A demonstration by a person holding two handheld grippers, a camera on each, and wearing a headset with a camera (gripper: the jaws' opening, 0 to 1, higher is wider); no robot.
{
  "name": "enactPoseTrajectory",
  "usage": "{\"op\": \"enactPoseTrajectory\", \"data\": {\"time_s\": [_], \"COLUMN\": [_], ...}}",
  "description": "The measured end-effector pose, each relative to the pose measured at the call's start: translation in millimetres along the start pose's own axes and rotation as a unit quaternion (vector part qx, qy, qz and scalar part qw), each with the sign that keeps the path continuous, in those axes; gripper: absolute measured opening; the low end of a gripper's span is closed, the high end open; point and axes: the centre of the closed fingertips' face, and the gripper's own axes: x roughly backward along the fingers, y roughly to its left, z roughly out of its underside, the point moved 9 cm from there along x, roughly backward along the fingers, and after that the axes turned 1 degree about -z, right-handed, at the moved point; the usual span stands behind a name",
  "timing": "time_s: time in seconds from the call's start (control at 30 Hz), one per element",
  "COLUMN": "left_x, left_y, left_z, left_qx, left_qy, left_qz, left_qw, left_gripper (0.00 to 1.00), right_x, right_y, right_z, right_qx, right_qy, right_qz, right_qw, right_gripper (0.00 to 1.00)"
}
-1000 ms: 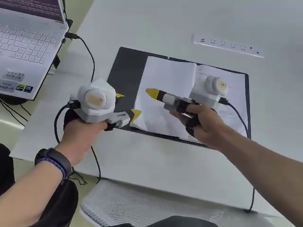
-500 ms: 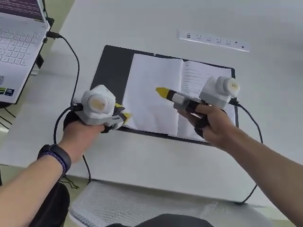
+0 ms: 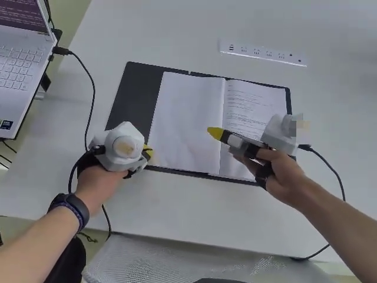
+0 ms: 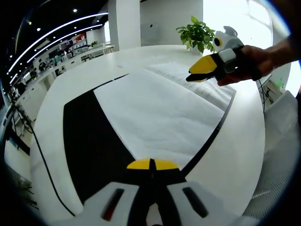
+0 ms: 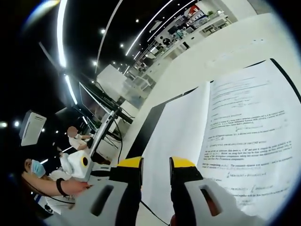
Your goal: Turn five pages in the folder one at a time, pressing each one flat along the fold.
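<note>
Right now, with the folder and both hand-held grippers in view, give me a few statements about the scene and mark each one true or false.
1. The folder lies open on the table. True.
2. The left page is printed and the right page is blank. False: the left page is blank and the right one carries print.
3. The left hand-held gripper has its jaws together. True.
4. The right hand-held gripper clamps a page. False: its jaws stand apart with nothing between them.
5. The laptop sits to the right of the folder. False: it is on the person's left.
</note>
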Motion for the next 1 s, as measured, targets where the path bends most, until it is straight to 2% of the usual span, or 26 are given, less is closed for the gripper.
{"op": "enactPoseTrajectory", "data": {"time_s": [0.27,0.43,0.57,0.8,0.93,0.97,1.0], "left_x": [-0.8,-2.7,-4.3,-4.7,-5.6,-4.5,-4.1], "left_y": [1.1,4.0,5.3,4.8,6.6,5.5,5.1], "left_z": [0.5,1.6,3.3,3.0,4.0,3.5,3.3], "left_qx": [0.001,0.006,0.012,0.008,0.01,0.011,0.011], "left_qy": [0.001,0.0,-0.001,0.003,0.003,0.002,0.003], "left_qz": [-0.004,-0.005,-0.008,-0.012,-0.01,-0.01,-0.009], "left_qw": [1.0,1.0,0.9999,0.9999,0.9999,0.9999,0.9999], "left_gripper": [0.0,0.0,0.0,0.0,0.0,0.0,0.0], "right_x": [-1.9,-8.9,-14.8,-25.7,-27.6,-26.9,-26.2], "right_y": [-16.8,-28.1,-32.9,-38.8,-46.3,-47.0,-46.9], "right_z": [-11.9,-17.0,-18.1,-17.7,-11.8,-12.3,-11.5], "right_qx": [-0.003,-0.01,-0.021,-0.028,-0.03,-0.045,-0.053], "right_qy": [-0.005,-0.007,-0.008,-0.008,-0.004,-0.016,-0.016], "right_qz": [0.012,0.016,0.019,0.017,0.031,0.024,0.022], "right_qw": [0.9999,0.9998,0.9996,0.9994,0.9991,0.9986,0.9982], "right_gripper": [0.16,0.11,0.05,0.01,0.0,0.0,0.0]}}
